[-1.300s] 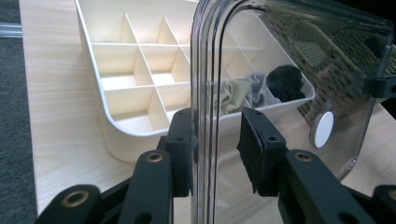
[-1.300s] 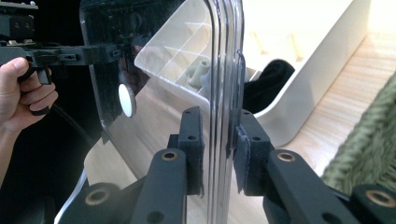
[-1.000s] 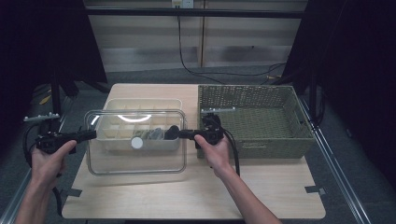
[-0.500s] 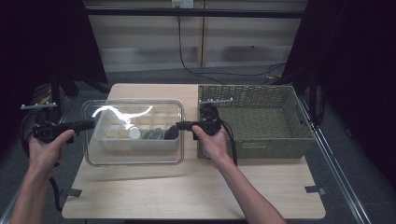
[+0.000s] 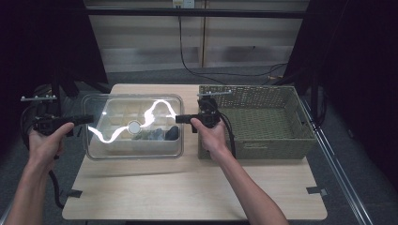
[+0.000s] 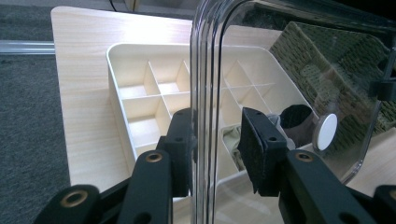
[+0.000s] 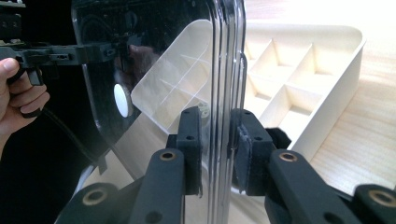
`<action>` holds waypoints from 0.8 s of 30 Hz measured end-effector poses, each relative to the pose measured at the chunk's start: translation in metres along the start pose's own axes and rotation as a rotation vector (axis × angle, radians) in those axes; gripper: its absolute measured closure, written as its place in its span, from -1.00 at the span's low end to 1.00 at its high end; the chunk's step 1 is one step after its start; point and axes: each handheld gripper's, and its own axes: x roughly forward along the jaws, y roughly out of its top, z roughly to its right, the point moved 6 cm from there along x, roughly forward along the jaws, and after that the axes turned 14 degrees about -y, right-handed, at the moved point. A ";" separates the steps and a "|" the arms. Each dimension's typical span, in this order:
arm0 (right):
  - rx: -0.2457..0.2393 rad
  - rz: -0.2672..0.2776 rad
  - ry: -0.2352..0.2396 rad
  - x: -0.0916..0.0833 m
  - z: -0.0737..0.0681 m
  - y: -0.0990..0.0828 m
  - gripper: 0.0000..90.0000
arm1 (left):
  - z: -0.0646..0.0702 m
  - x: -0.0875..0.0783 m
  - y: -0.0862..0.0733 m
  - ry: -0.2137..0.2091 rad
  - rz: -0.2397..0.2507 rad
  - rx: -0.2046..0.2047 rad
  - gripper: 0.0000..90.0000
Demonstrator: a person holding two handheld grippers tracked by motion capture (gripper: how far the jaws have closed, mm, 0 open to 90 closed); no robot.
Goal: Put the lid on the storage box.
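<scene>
While we hold the clear lid by its two short edges, it hangs a little above the cream tray, tilted, at the left half of the desk. The left tool is closed on the left rim of the lid; in the left gripper view the rim stands between its jaws, one pad a little off the plastic there, so we judge this grip less firm. The right tool is closed on the right rim, and in the right gripper view both pads press on the edge.

We judge the lid to be light and stiff, but smooth and slippery, because it is hard glossy plastic that throws back the lamp light. It may crack or scratch if it drops. The raised rim is the best place to hold, one tool at the middle of each short side, so the lid does not swing.

We count one lid with one white round knob, one tray divided into many compartments, some small dark and pale things in its near right compartments that we cannot count, one woven basket at the right, two tools and two hands.
</scene>
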 end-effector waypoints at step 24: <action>0.005 0.026 -0.009 0.006 0.002 0.031 0.67 | -0.012 0.007 0.035 0.020 0.008 -0.014 0.43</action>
